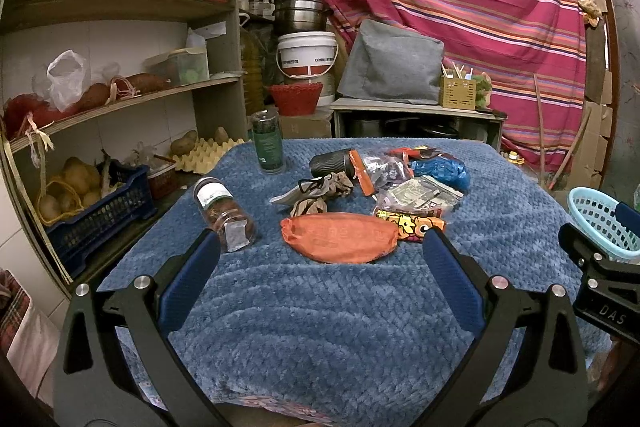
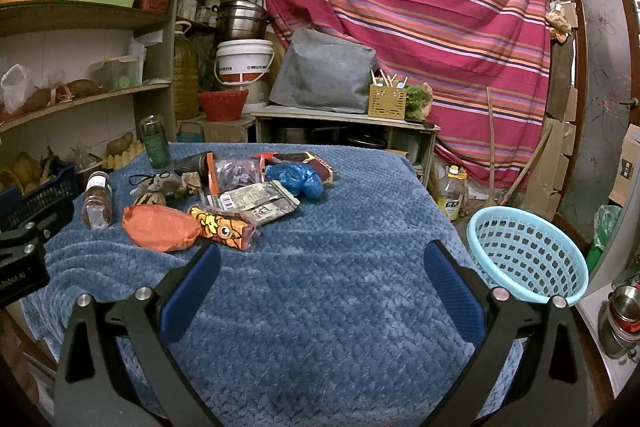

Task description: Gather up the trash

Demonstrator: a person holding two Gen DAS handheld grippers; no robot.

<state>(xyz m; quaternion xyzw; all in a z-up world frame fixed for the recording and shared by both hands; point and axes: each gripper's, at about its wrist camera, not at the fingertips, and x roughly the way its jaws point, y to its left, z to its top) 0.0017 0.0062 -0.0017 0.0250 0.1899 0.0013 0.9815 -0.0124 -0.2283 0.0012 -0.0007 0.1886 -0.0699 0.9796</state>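
Both the left gripper (image 1: 320, 247) and the right gripper (image 2: 320, 259) hung spread and empty above the blue blanket (image 2: 320, 307). The trash pile (image 2: 224, 199), led by an orange wrapper (image 2: 160, 227), lay mid-table, well apart from the blue basket (image 2: 524, 255) at the right edge. Likely hazards were snagging the blanket's pile, or knocking the jar (image 2: 97, 201) beside the wrappers.

Probably home pantry: stocked shelves (image 1: 120, 7), pots (image 1: 300, 11)

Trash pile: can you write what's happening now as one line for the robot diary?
left gripper: open, empty | right gripper: open, empty | trash pile: untouched on blue blanket | basket: at table's right, looks empty
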